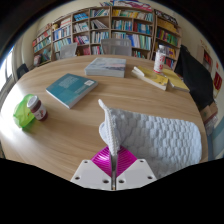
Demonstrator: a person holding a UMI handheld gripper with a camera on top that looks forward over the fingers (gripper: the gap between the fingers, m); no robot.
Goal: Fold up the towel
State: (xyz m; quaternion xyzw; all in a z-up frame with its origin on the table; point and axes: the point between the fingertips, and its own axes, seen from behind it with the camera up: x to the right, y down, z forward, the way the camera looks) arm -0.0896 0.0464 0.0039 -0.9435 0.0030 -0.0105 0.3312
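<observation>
A white waffle-textured towel [160,135] lies on the round wooden table [70,125], spread to the right of my fingers. One corner of it rises in a peak [108,118] just above my gripper [113,158]. My two magenta pads [102,157] are pressed together on the towel's edge, which runs down between them. The gripper is shut on the towel and holds that corner lifted above the table.
A teal book [71,89] lies at the left centre, a stack of books [106,66] beyond it. A cup and green packet [28,110] sit at the left. A mug [160,58] and yellow items [160,77] are far right. Bookshelves [100,30] line the back.
</observation>
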